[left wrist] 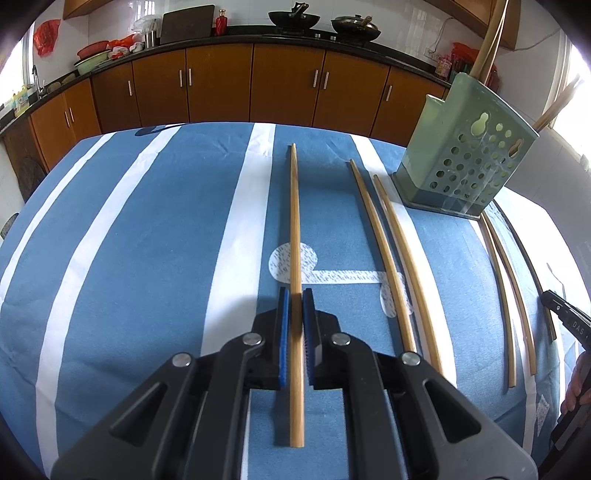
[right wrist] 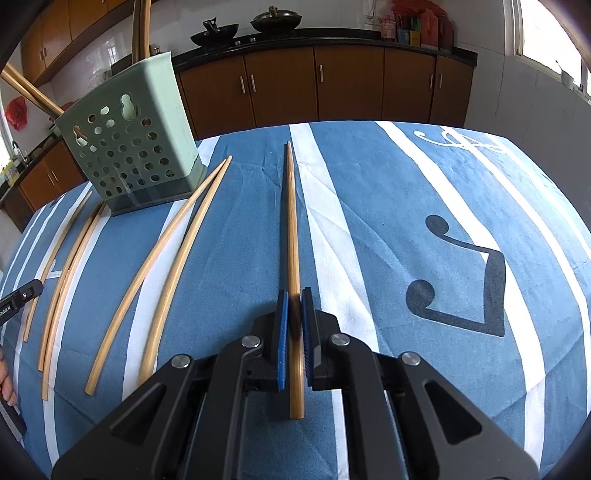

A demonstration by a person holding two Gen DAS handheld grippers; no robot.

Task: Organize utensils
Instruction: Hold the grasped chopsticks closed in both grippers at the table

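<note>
In the left wrist view my left gripper (left wrist: 295, 295) is shut on a bamboo chopstick (left wrist: 294, 206) that runs straight ahead between its blue pads. In the right wrist view my right gripper (right wrist: 294, 295) is shut on another chopstick (right wrist: 291, 206), which throws a dark shadow on the cloth. A green perforated holder (left wrist: 465, 155) (right wrist: 133, 147) stands far right for the left camera and far left for the right one, with chopsticks (left wrist: 487, 40) upright in it. Two loose chopsticks (left wrist: 388, 251) (right wrist: 166, 266) lie beside it, and several more (left wrist: 509, 295) (right wrist: 59, 280) lie further out.
A blue cloth with white stripes (left wrist: 147, 240) (right wrist: 424, 184) covers the table, and its far edge drops toward brown cabinets (left wrist: 288, 85). Woks (left wrist: 293, 18) sit on the counter behind. The other gripper's tip shows at each frame's edge (left wrist: 565, 314) (right wrist: 18, 295), with a person's hand (left wrist: 576, 380).
</note>
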